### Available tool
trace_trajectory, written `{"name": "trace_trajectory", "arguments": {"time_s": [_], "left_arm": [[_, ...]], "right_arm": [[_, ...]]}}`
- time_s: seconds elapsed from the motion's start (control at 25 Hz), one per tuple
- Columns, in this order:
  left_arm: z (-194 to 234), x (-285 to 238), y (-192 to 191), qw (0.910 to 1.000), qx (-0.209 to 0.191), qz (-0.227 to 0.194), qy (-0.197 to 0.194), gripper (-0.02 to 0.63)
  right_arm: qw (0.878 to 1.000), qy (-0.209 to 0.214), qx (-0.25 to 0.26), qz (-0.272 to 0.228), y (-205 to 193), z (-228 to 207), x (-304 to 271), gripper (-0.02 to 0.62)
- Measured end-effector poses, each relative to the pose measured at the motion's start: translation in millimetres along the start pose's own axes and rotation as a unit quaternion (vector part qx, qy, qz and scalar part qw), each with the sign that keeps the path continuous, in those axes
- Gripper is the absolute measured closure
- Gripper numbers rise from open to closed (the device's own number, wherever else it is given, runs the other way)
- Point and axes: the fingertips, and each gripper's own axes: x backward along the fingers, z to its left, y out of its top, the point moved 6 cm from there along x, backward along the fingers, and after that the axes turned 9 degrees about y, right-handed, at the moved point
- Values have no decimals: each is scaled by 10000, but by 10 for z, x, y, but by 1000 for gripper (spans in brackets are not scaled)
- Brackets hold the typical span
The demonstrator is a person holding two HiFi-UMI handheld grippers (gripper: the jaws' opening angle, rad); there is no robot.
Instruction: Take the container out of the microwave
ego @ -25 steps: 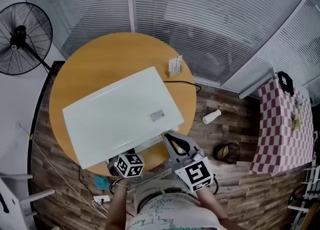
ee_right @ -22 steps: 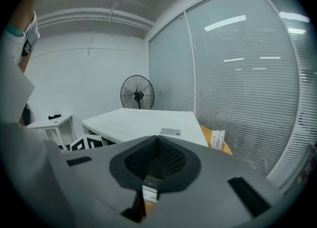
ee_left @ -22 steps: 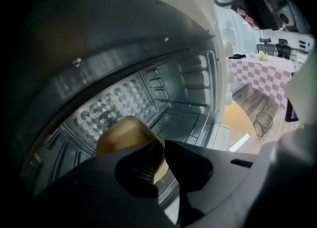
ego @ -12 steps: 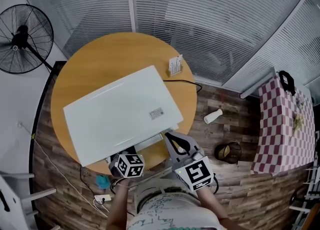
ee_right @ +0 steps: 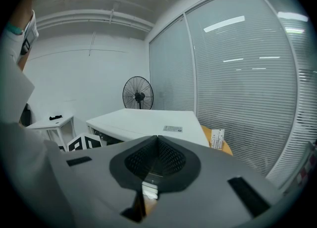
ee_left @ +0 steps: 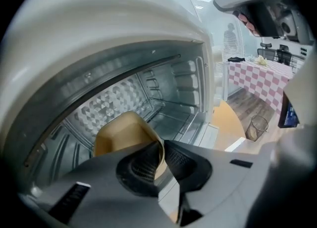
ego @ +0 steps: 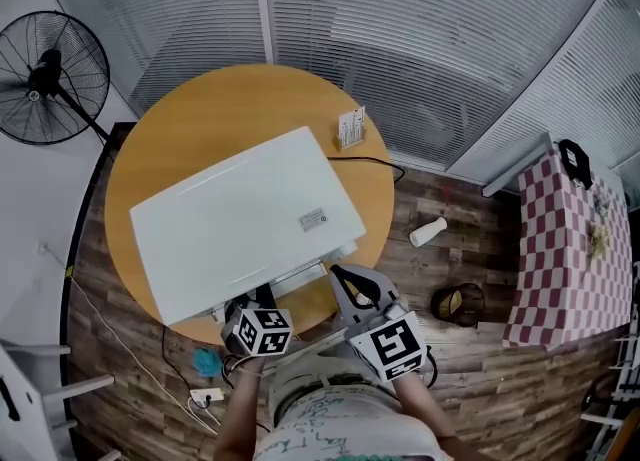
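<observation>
You had the grasp step in hand. The left gripper [ee_left: 161,145] reached into the open cavity of the microwave [ee_left: 148,49]. Its jaws were narrow, clamped on the near rim of the tan container [ee_left: 124,133], which sat on the cavity floor. The right gripper [ee_right: 157,140] was outside, in front of the microwave, jaws together with nothing between them.

The next move probably called for a level pull straight back, kept low enough to clear the upper edge of the opening. The thin rim looked liable to flex or slip.

On the round desk [ego: 200,119], a small card stand [ego: 349,129] and a cable [ego: 375,161] lay beyond the microwave, well apart from the exit path. A fan [ego: 50,79] stood on the floor to the left.
</observation>
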Motion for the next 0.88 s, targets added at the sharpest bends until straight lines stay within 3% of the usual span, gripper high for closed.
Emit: {"name": "trace_trajectory", "arguments": {"time_s": [0.88], "left_arm": [[-151, 562, -233, 9982, 296, -99, -512, 563]], "right_arm": [[9997, 230, 24, -30, -61, 463, -40, 601]]}}
